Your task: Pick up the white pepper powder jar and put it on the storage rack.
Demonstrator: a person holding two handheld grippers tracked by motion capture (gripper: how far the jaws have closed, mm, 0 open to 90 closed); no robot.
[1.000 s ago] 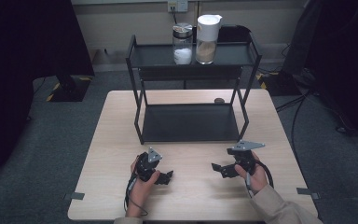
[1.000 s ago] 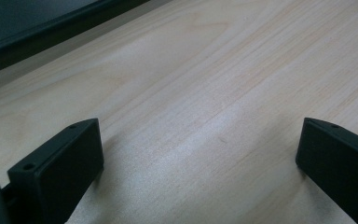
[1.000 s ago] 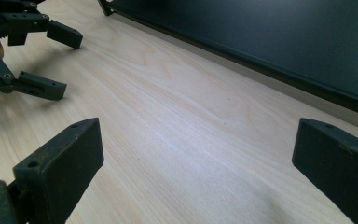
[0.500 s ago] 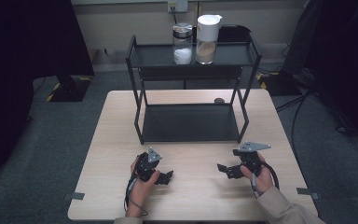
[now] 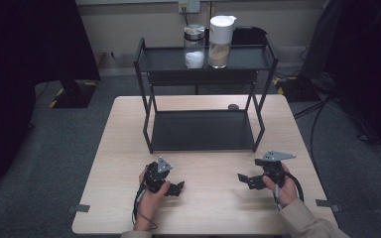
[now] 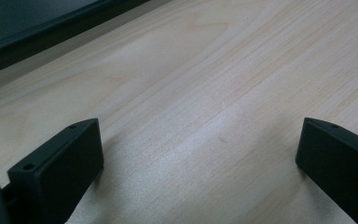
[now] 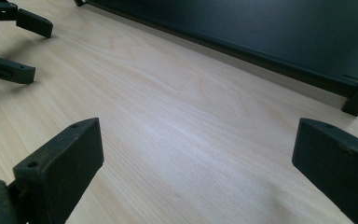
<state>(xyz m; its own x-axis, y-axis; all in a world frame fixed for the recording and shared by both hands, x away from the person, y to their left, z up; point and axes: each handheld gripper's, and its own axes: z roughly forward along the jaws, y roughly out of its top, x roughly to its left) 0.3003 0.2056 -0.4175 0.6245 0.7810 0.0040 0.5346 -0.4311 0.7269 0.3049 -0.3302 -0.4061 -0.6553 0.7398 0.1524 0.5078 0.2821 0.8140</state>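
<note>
Left gripper [image 5: 177, 188]: held in the person's left hand [image 5: 151, 193] at about 7 o'clock on the light wooden table [image 5: 129, 148], low over the bare top, jaws spread wide with nothing between them; in the left gripper view its two black jaws stand far apart over plain wood grain, with the dark shelf edge [image 6: 51, 32] at 11 o'clock. Two-tier black metal rack [image 5: 203, 130]: standing at 12 o'clock on the table, lower shelf bare. Glass jar of white powder [image 5: 194, 46]: on the rack's top shelf, just beside and left of a taller white-lidded canister of tan powder [image 5: 220, 41]. Small dark round item [image 5: 233, 106]: on the table behind the rack, too small to identify. Right gripper [image 5: 244, 179]: held in the right hand [image 5: 284, 188] at about 5 o'clock, jaws likewise released and empty, pointing towards the left gripper, well apart from it.
</note>
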